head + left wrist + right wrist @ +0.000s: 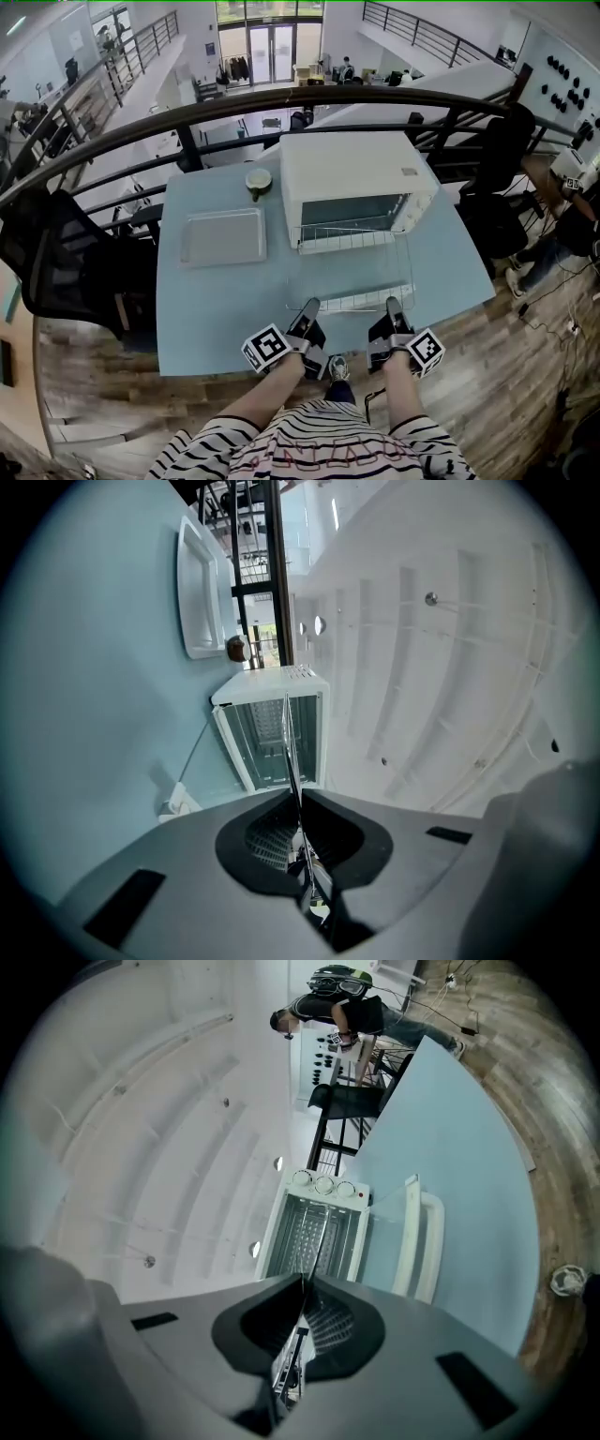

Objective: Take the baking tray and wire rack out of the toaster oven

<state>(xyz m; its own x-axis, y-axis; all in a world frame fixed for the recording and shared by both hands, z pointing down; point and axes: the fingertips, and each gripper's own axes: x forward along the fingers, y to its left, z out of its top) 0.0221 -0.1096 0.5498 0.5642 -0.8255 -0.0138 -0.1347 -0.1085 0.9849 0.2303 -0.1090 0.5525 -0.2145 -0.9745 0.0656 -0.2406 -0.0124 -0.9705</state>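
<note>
Silvery wire fills the head view: the wire rack [352,272] reaches from the mouth of the toaster oven [356,173] back to both claws, its long side running across between them. The left gripper [309,306] and right gripper [395,304] pinch its near edge, equally close. The baking tray [223,236] lies beyond and left of the left gripper.

In the left gripper view, the jaws are clamped on the rack, seen edge-on, with the oven dead ahead.

The right gripper view shows the same grip, so the way out is probably straight back.

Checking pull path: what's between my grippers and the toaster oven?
Head view: the wire rack, clamped by left gripper and right gripper, spans the gap to the toaster oven.
</note>
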